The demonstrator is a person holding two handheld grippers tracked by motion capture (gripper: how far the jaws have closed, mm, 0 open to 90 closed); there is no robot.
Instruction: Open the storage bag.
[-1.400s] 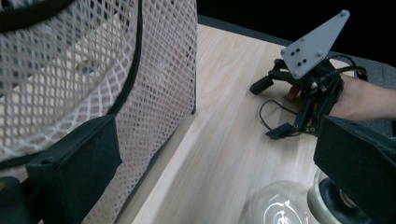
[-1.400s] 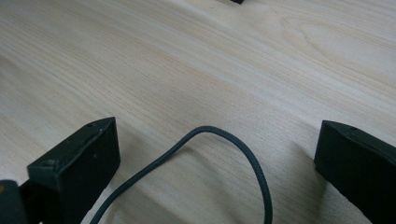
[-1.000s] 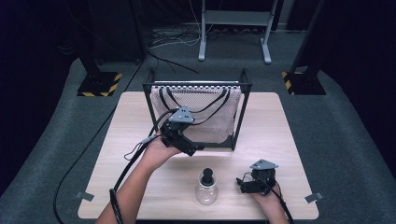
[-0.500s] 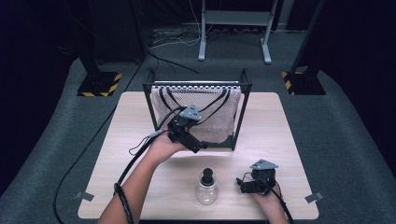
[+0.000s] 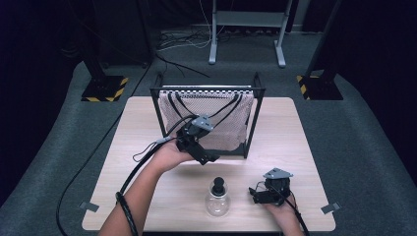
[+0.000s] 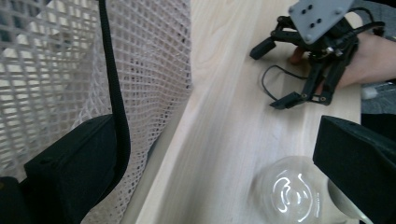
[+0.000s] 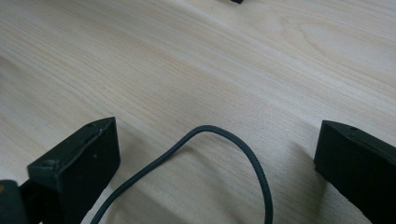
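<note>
High view: pale wooden table (image 5: pixel 123 162) on dark grey carpet. Black wire frame (image 5: pixel 209 91) stands at the far middle of the table, a white mesh bag (image 5: pixel 216 115) hanging inside it from black straps.

Left gripper (image 5: pixel 205 156) held above the table at the frame's front lower edge, just beside the mesh, jaws pointing toward the person's right and near side. Left hand (image 5: pixel 169 155) grips it from behind, cable trailing off over the table's left edge.

Clear glass flask (image 5: pixel 218 199) with a black stopper stands upright near the front edge, between the two grippers, touching neither.

Right gripper (image 5: pixel 256 194) rests low on the table at front right, just beside the flask, jaws pointing toward it. Right hand (image 5: pixel 280 209) behind it.

Left gripper view adds: jaws spread wide, nothing between them. One jaw lies against the mesh bag (image 6: pixel 149 65), a black strap (image 6: pixel 114 88) running down in front of it. The flask's round bulb (image 6: pixel 289 193) sits close under the other jaw. Right gripper (image 6: pixel 275 74) seen farther off on the wood, its own jaws parted, a thin wire looping between them.

Right gripper view adds: jaws wide apart, holding nothing, bare wood grain between them, a dark cable (image 7: pixel 233 154) arching across the table (image 7: pixel 187 70) in the gap. Flask out of this frame
</note>
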